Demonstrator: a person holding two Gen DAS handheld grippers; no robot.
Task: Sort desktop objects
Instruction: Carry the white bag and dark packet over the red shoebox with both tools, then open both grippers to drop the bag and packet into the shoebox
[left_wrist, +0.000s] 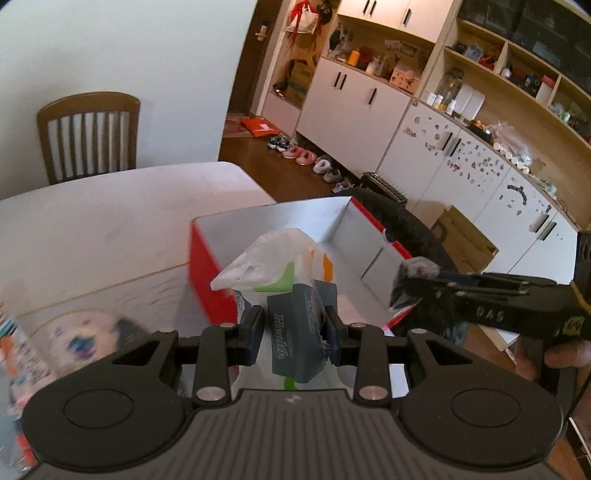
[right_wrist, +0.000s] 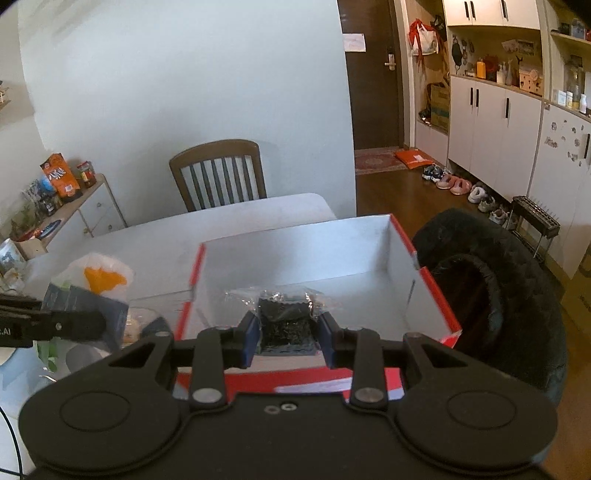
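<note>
The left gripper (left_wrist: 294, 328) is being seen clenched on a grey pack (left_wrist: 295, 332) inside a clear bag (left_wrist: 269, 262), held above the near-left corner of the red box (left_wrist: 201, 269). The pack's long axis is running near to far, its lettering reading along that axis. Only the right wrist view is showing the right gripper (right_wrist: 287, 329) clamped on a dark packet (right_wrist: 286, 314) over the box's white interior (right_wrist: 295, 251). Only the left view is showing a blurred object (left_wrist: 81, 336) on the table (left_wrist: 110, 210).
</note>
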